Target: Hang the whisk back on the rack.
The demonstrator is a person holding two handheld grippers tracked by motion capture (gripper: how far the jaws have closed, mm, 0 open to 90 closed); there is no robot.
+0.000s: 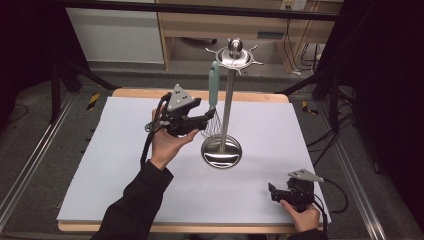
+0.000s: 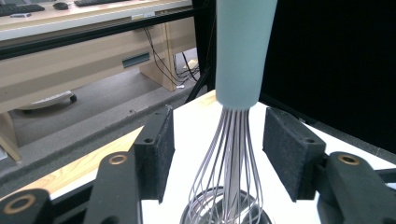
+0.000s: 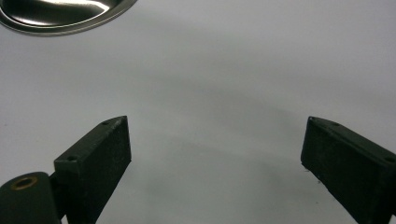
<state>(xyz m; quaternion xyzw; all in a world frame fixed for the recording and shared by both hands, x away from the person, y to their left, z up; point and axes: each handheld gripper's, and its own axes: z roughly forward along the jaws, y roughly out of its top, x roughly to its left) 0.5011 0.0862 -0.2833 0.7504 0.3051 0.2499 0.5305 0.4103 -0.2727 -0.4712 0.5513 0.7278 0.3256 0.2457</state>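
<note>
Left tool [image 2: 218,154] gapes around hanging whisk [image 2: 238,60], untouched. Closing on the wires could swing it off the stand [image 1: 227,107]. Right tool [image 1: 280,192], five o'clock on desk [image 1: 125,170], gapes empty.

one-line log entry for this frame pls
left gripper: open, jaws flanking wires of teal-handled wire whisk hanging on steel utensil stand | right gripper: open, idle over white table cover
</note>
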